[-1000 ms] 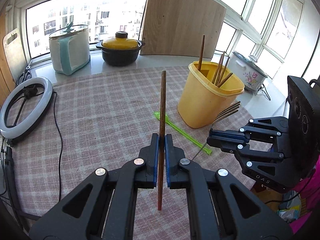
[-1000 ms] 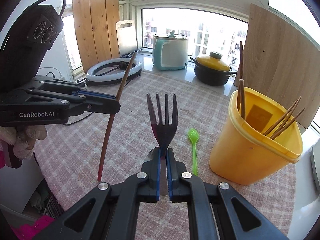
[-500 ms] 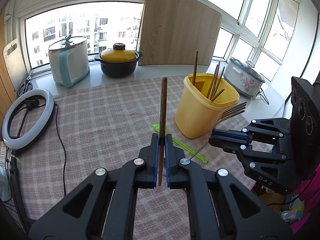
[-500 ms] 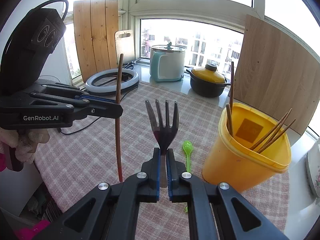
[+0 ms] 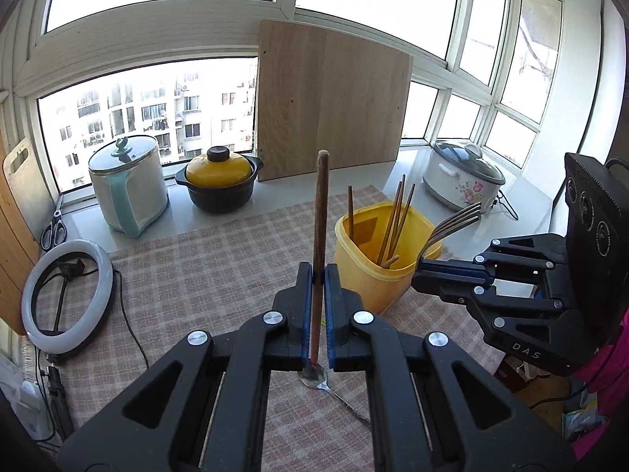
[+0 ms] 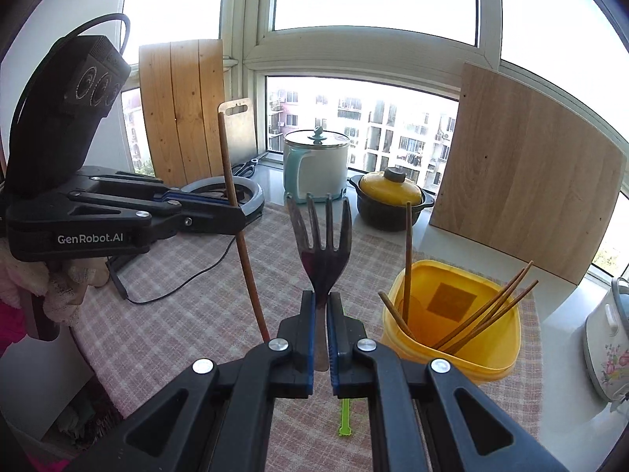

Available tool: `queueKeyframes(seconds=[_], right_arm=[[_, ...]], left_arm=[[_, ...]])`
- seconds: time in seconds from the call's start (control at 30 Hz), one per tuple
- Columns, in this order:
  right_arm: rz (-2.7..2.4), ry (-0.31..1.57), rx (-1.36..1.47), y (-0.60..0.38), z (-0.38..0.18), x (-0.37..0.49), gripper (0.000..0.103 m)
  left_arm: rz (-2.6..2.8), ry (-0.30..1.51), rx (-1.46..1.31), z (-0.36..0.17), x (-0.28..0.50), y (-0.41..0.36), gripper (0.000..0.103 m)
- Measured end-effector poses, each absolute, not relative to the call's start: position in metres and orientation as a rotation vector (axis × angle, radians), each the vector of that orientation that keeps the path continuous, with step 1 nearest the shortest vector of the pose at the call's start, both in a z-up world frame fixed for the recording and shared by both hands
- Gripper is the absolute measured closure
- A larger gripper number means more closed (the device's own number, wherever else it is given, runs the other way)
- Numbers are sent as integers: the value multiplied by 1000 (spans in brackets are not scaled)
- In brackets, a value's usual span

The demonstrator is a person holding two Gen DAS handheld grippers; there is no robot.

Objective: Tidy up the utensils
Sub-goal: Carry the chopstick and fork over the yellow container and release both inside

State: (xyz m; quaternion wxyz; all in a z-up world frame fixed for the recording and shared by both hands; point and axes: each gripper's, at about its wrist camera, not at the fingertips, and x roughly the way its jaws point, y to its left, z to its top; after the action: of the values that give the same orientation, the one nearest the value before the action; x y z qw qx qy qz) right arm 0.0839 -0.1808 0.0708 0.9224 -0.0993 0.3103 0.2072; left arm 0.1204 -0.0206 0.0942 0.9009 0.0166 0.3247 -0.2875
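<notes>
My left gripper is shut on a brown wooden chopstick and holds it upright above the table; it also shows in the right wrist view. My right gripper is shut on a metal fork, tines up, seen from the left wrist too. A yellow utensil bin with several chopsticks stands ahead between both grippers, and shows in the right wrist view. A metal spoon lies on the cloth under my left gripper. A green plastic spoon handle lies under my right gripper.
A checked cloth covers the table. A ring light lies at left. A kettle, a yellow-lidded pot, a wooden board and a rice cooker stand on the sill.
Both grippers have risen and tilted up with their utensils, closing on the yellow bin. The chopstick stands more upright. The green spoon has dropped under the grippers.
</notes>
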Motion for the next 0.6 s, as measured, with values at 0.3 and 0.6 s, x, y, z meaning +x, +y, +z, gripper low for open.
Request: queueKeyframes(seconds=[0.3,0.6], right_arm=[[397,614,-177,-205,104,88,100],[338,582,-170,-233,125,89,100]], left_arm=[[-626,579,11,140,128,-33,99],[-661,534,13,161,140,-61,99]])
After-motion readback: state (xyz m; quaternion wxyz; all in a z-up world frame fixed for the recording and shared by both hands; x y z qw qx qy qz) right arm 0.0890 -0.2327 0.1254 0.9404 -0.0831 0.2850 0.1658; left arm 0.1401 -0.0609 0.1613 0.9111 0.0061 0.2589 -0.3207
